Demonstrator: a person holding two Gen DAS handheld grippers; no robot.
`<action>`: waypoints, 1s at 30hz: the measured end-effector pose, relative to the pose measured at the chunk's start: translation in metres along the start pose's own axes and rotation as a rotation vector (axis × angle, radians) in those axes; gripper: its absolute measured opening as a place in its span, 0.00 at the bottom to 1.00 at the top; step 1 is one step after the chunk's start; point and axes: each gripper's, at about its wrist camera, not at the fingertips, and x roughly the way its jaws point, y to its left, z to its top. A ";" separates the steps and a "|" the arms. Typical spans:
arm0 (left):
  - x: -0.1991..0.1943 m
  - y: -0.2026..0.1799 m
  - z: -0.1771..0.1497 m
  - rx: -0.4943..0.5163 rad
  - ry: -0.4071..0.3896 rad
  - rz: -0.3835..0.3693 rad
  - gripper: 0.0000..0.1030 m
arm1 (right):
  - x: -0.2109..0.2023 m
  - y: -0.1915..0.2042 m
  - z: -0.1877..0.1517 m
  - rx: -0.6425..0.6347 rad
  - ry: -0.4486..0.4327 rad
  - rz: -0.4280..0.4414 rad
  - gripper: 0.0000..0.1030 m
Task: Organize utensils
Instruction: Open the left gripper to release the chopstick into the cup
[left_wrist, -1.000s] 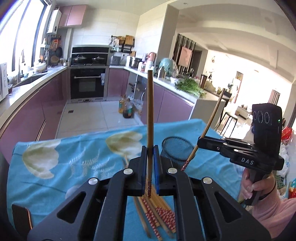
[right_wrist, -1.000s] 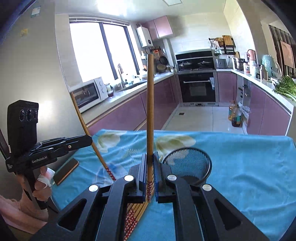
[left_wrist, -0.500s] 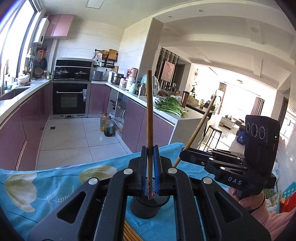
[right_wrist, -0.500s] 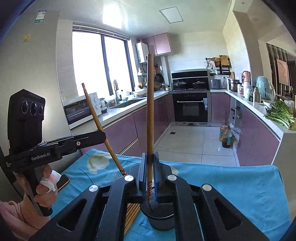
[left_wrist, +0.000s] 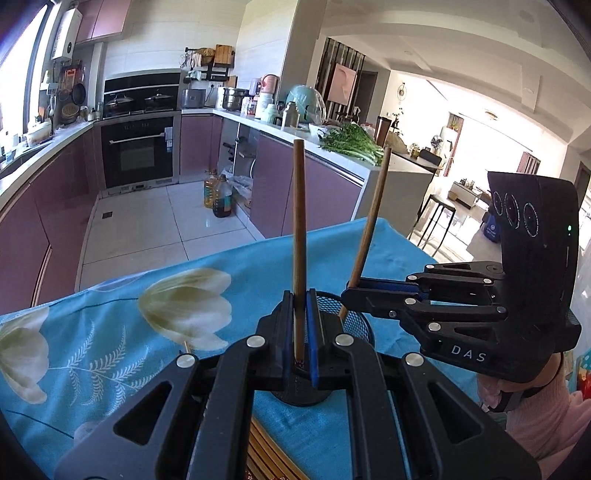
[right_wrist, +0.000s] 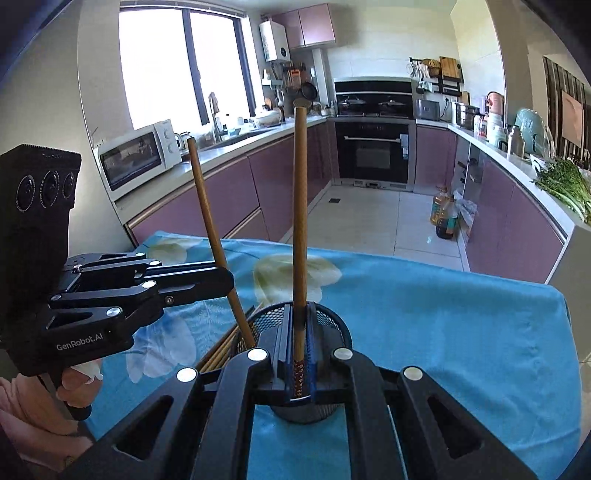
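Okay, both my grippers are over the black mesh holder (left_wrist: 354, 317) on the worktop (left_wrist: 110, 332), which is covered in a blue floral cloth. My left gripper (left_wrist: 300, 328) has its fingers pressed tight on one wooden chopstick (left_wrist: 299, 240), held near its patterned end, plain end sticking up almost vertical. In the left wrist view the patterned tip sits just over the holder's base area, but I cannot tell if it is inside the rim or only in front of it. My right gripper (right_wrist: 300, 339) likewise pinches a second chopstick (right_wrist: 300, 206), fingers closed on the shaft just above its red patterned band, stick upright, lower end right at the holder (right_wrist: 325, 321) rim. From the right wrist view I see the left gripper (right_wrist: 221, 280) side on at left, its chopstick (right_wrist: 210, 221) tilted, lower end going down by the holder's left wall. From the left wrist view the right gripper (left_wrist: 351, 291) comes in from the right, its chopstick (left_wrist: 369, 229) leaning, lower end dipping behind the mesh rim. More chopsticks (right_wrist: 225, 343) lie loose on the cloth just beside the holder on its left, and a few show at the bottom of the left wrist view (left_wrist: 266, 458). A hand (right_wrist: 79, 380) grips the left handle; pink sleeve (left_wrist: 546, 417) at right.
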 end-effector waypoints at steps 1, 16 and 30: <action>0.006 0.002 -0.002 -0.003 0.010 0.000 0.07 | 0.004 -0.001 0.000 0.004 0.017 0.001 0.06; 0.011 0.025 -0.004 -0.030 -0.002 0.062 0.19 | 0.020 -0.006 -0.002 0.082 0.020 0.015 0.09; -0.052 0.068 -0.058 -0.006 -0.011 0.232 0.38 | -0.027 0.054 -0.036 -0.083 -0.066 0.120 0.40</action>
